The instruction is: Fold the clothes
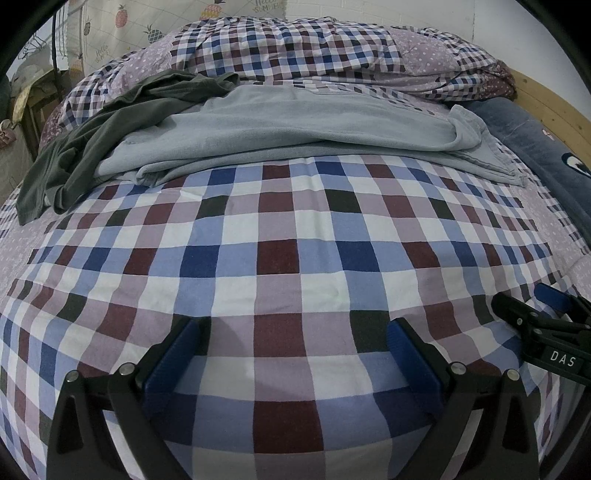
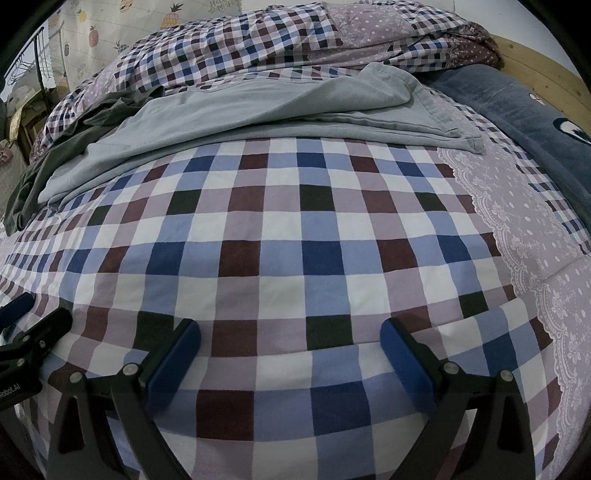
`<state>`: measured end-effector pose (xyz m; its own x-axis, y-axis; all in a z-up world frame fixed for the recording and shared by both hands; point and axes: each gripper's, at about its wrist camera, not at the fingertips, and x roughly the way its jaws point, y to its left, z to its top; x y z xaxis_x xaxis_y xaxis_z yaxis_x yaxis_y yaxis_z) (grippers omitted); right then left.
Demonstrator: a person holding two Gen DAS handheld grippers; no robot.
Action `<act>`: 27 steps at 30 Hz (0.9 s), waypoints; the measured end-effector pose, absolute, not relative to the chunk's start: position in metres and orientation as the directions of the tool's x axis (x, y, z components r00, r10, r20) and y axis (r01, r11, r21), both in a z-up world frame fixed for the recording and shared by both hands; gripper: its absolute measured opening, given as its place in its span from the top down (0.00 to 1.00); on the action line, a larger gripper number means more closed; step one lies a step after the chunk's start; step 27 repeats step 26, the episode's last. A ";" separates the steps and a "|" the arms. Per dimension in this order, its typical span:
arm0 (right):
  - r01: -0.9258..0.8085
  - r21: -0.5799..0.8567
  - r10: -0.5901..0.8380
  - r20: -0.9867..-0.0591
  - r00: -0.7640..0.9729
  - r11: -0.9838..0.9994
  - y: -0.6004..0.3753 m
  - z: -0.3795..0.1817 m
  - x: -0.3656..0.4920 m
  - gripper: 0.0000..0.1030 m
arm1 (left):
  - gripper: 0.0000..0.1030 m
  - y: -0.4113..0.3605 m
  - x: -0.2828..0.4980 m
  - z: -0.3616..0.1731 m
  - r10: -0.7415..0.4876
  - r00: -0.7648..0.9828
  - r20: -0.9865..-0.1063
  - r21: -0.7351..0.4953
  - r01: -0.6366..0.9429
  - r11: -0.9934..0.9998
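A light grey-blue garment (image 1: 280,129) (image 2: 236,114) lies loosely spread across the middle of the bed, beyond both grippers. A dark olive garment (image 1: 92,144) (image 2: 55,155) is crumpled against its left end. My left gripper (image 1: 295,336) hovers open over the checked bedsheet (image 1: 280,243), well short of the clothes, with nothing between its blue pads. My right gripper (image 2: 290,338) is likewise open and empty over the bedsheet (image 2: 280,236). In each wrist view the other gripper shows at the frame edge: the right gripper (image 1: 546,314) and the left gripper (image 2: 22,325).
A bunched checked quilt (image 1: 314,48) (image 2: 258,40) fills the far side of the bed. A dark blue plush blanket (image 1: 546,155) (image 2: 528,110) lies along the right edge by a wooden headboard (image 1: 546,103). A pineapple-print curtain (image 1: 122,26) hangs at the back left.
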<state>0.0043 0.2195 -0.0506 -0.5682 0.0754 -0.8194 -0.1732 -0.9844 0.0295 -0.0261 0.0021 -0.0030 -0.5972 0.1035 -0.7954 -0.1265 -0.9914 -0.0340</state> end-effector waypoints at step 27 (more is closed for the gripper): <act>-0.173 0.028 0.076 -0.820 -0.567 -0.985 0.220 -0.051 0.005 0.03 | 0.00 0.002 -0.027 -0.005 0.105 -0.601 -0.793 -0.034 -0.127 -0.991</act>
